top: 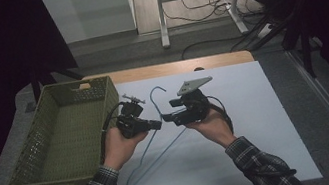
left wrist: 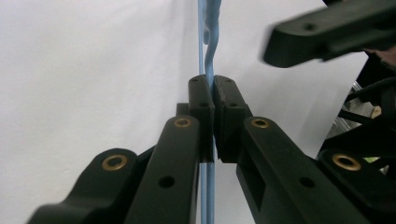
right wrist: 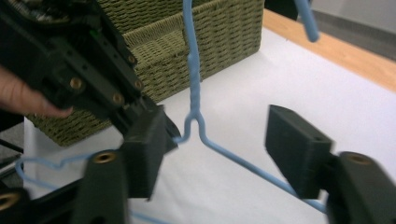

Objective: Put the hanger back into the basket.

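Left gripper [left wrist: 213, 100] pinches blue hanger [left wrist: 208, 56] wire mid-frame, steadying it so right gripper [right wrist: 224, 149], jaws spread around the neck, can release or regrip.

The high view was dim; black drapery swallowed its nine and three o'clock edges, and the brightest patch was the pale floor toward twelve o'clock; the white table sheet [top: 239, 125] read a dull grey-blue under soft, even light with faint shadows. The left gripper view was bright, its white backdrop nearly washed out; the near jaws were soft-focused, and a black jaw at one o'clock was smeared by motion. The right gripper view was evenly lit; its own jaws blurred at five and seven o'clock, while the woven basket [right wrist: 219, 32] stayed fairly sharp.
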Available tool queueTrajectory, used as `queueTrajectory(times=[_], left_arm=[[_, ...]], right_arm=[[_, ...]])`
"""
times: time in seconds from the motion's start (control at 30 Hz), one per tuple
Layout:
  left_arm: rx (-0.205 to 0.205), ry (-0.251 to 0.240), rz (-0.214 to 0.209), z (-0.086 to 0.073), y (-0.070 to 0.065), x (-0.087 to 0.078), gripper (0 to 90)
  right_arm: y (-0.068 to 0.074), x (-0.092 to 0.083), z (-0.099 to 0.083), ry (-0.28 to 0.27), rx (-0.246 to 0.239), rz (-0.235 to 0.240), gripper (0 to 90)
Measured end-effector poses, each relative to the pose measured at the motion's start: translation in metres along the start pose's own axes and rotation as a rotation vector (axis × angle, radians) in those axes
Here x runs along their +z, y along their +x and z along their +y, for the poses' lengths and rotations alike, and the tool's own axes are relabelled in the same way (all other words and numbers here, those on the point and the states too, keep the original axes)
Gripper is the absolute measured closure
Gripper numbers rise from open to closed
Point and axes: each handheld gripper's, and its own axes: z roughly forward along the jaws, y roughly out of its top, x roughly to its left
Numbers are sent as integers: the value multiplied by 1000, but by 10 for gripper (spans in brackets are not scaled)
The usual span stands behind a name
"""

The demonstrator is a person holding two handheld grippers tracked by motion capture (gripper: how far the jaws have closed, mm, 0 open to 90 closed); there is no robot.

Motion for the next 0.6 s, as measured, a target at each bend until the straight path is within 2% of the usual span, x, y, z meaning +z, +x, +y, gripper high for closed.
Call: queueTrajectory(times=[0.03,0.07,0.13,0.27,0.4,0.6], left_arm=[[4,4,8,2,1,-2,875],[4,5,23,5,2,-6,875],[7,6,38,7,2,-10,875],[15,14,64,12,1,-17,875],[20,16,84,16,-1,-24,875],[37,28,119,23,-5,-39,875]], right_arm=[[0,0,0,0,0,0,342],[-3,-5,2,-4,-48,-16,295],[-7,-10,3,5,-80,-44,263],[-12,-26,2,19,-100,-80,235],[-15,-41,-5,1,-54,-83,188],[-12,-52,-21,8,23,-88,103]])
